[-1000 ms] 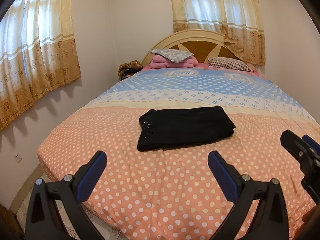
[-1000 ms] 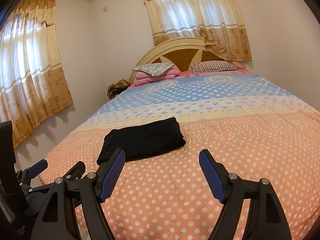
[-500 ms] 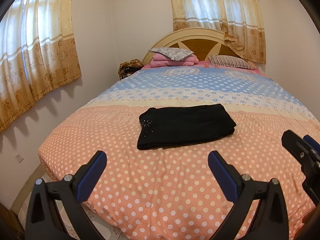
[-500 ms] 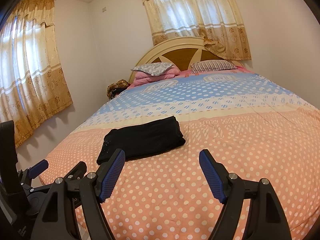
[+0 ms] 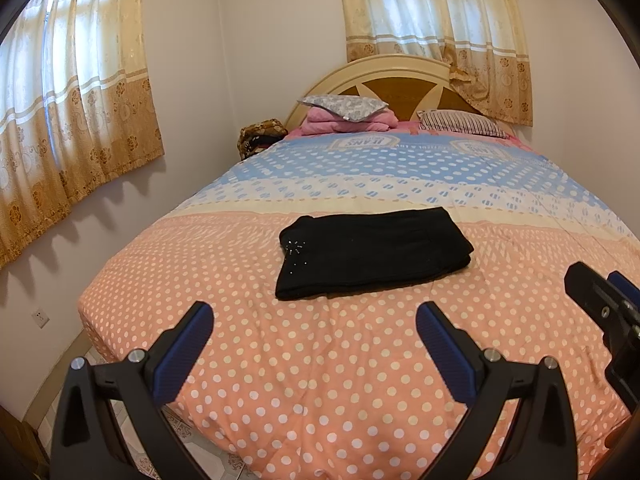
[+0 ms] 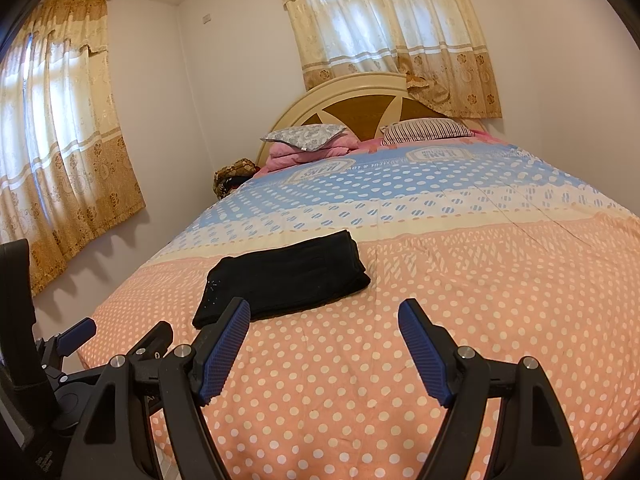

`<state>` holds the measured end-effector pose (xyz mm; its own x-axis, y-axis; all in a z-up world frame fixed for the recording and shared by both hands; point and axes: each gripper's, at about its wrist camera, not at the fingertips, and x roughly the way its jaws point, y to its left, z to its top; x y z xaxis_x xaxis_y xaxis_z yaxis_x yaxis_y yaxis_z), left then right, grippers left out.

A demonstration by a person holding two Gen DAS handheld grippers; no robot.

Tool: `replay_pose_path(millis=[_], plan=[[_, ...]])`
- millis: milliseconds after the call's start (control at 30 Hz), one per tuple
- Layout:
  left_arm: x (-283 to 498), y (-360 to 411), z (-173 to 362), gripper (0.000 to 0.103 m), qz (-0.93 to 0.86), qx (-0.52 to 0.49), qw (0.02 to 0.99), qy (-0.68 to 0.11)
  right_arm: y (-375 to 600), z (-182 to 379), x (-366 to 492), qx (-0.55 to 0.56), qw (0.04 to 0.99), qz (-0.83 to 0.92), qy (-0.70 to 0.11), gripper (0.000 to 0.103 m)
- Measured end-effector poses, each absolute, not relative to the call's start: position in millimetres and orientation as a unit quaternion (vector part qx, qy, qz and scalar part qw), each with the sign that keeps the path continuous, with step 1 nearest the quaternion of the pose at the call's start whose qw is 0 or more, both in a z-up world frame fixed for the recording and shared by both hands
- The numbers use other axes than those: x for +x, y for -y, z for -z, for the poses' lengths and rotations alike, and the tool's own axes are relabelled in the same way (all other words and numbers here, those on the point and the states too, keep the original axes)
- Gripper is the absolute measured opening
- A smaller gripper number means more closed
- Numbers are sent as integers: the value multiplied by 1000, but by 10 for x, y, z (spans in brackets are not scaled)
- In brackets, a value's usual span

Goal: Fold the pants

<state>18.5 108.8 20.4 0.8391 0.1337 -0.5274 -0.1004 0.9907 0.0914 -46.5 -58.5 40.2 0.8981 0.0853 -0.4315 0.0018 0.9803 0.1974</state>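
Black pants (image 5: 372, 254) lie folded in a flat rectangle on the pink dotted part of the bedspread (image 5: 320, 360), with small sparkles near their left end. They also show in the right wrist view (image 6: 286, 276), ahead and to the left. My left gripper (image 5: 314, 320) is open and empty, held above the bed's near edge, short of the pants. My right gripper (image 6: 324, 318) is open and empty, to the right of the left one. Its left finger (image 6: 224, 340) overlaps the pants' near corner in view.
Pillows (image 5: 344, 106) and a pink folded blanket (image 5: 348, 122) lie by the headboard (image 5: 396, 80). Curtained windows (image 5: 72, 120) are on the left wall and behind the bed. The right gripper shows at the right edge of the left wrist view (image 5: 608, 312). Tiled floor (image 5: 192, 440) lies below the bed's near corner.
Both grippers have drifted very slightly; the pants sit a touch higher in the left view. Nothing was gripped or released.
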Motion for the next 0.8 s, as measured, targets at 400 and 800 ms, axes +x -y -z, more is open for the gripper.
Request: replay_pose_path(millis=[400, 800], plan=[[211, -1072, -211, 103, -67, 31, 956, -284, 584, -394, -473, 97, 969, -21, -225, 78], [212, -1056, -186, 103, -45, 28, 957, -287, 580, -391, -480, 99, 969, -19, -226, 78]])
